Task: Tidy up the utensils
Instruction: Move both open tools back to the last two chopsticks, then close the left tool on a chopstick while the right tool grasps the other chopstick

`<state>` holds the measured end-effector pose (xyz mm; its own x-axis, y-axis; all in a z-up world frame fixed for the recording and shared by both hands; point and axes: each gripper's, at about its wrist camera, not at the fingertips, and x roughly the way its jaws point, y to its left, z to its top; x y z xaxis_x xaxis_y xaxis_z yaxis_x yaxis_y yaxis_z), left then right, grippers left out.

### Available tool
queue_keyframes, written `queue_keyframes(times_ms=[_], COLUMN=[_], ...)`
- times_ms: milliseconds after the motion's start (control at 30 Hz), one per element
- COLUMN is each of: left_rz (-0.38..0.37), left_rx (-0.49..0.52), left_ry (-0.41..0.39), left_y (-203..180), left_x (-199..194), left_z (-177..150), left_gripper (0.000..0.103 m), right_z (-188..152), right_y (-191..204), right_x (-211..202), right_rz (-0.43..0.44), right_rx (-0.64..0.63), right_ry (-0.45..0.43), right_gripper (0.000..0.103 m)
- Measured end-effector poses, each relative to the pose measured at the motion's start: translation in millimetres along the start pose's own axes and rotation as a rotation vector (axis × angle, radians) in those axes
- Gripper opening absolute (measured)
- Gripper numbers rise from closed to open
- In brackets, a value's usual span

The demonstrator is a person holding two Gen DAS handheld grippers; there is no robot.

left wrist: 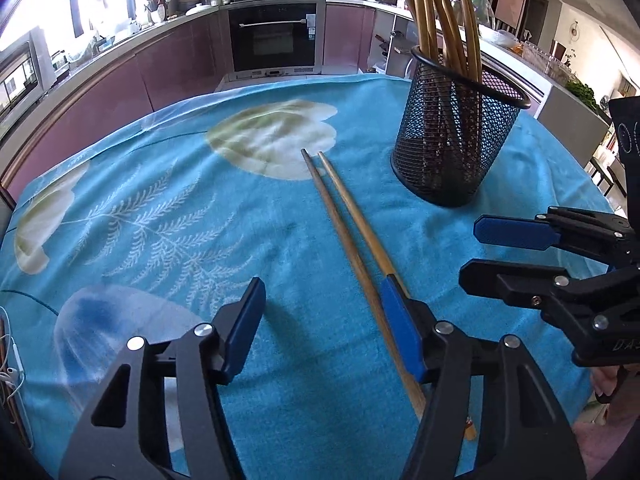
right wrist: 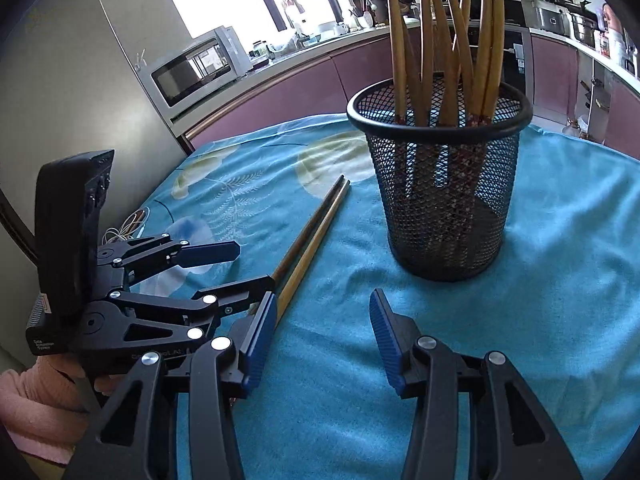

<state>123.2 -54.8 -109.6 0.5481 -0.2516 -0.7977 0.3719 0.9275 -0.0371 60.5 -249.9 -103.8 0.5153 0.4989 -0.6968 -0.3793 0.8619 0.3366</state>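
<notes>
Two wooden chopsticks lie side by side on the blue floral tablecloth, pointing away from me. A black mesh holder stands upright to their right with several chopsticks in it. My left gripper is open and low over the cloth, its right pad beside the near part of the loose chopsticks. My right gripper is open and empty, in front of the holder. The loose chopsticks lie left of it. Each gripper shows in the other's view: the right, the left.
The cloth covers a round table. White earphone cables lie at its left edge. Behind are pink kitchen cabinets, an oven, a microwave and a steel fridge.
</notes>
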Motion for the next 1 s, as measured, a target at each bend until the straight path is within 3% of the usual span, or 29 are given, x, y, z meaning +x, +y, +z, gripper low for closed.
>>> queue_keyframes(times_ms=[300,533,733,1000], left_rz=[-0.018,-0.074,-0.074,-0.086], left_rx=[-0.059,-0.106,-0.103,-0.075], left_ry=[-0.001,-0.004,-0.005,0.005], left_y=[17,29,30,24], left_x=[-6,-7,-5,3], left_z=[-7,-8,-6,4], left_gripper=[0.051,0.047,0.044,0.045], right_z=[9,14,13,13], right_y=[21,29,28,23], right_x=[22,37,36,32], right_rz=[-0.029,-0.078,-0.111,-0.138], right_rx=[-0.054,-0.074,-0.092,-0.088], right_ry=[0.022,0.04,0.052,0.077], right_gripper=[0.044,0.033,0.026,0.023])
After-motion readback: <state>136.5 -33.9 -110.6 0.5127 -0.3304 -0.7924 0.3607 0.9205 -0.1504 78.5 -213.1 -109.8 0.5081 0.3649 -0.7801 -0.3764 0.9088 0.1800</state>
